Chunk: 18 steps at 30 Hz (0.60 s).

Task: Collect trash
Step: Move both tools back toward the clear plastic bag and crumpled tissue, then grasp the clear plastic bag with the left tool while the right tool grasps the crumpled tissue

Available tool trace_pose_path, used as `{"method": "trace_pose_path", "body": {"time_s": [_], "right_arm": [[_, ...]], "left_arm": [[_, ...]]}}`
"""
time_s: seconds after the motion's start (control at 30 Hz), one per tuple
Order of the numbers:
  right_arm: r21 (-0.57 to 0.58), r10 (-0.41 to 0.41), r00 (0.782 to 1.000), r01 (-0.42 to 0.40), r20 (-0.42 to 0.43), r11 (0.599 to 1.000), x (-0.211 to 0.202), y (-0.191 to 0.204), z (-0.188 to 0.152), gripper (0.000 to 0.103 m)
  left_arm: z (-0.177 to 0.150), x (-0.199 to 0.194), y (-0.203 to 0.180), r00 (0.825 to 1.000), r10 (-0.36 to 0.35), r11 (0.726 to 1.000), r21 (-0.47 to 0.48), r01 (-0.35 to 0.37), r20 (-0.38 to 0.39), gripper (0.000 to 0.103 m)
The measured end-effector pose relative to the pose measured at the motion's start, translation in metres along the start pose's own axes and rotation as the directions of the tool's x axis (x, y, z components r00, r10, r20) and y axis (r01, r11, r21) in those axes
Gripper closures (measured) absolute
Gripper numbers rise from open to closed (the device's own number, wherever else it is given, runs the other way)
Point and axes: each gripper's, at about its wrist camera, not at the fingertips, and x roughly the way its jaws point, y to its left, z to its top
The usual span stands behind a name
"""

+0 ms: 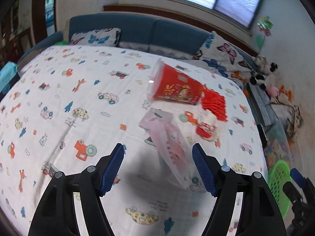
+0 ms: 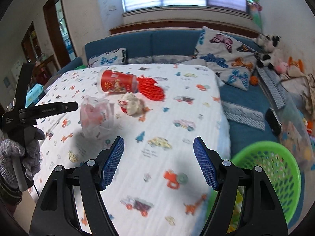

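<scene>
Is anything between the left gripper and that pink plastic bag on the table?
Nothing visible. The left gripper is open, and the pink plastic bag lies just ahead of its fingers, partly between them, on the tablecloth. The red cup lies beyond the bag.

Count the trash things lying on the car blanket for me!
4: red cup on its side at the back, red mesh right of it, crumpled wrapper in front, pink bag nearest left. More may be hidden.
</scene>
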Motion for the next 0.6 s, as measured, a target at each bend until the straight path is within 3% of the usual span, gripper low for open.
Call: {"method": "trace_pose_path", "body": {"time_s": [0.4, 0.6], "right_arm": [[-0.013, 0.049, 0.997, -0.05, -0.066, 0.999, 0.068, 0.008, 0.014, 0.03], [-0.028, 0.074, 0.994, -0.077, -0.082, 0.997, 0.092, 0.012, 0.022, 0.03]], "left_arm": [[0.007, 0.05, -0.005, 0.997, -0.019, 0.999, -0.043, 0.016, -0.073, 0.036], [0.006, 0.063, 0.004, 0.993, -0.053, 0.997, -0.059, 0.047, -0.104, 0.057]]}}
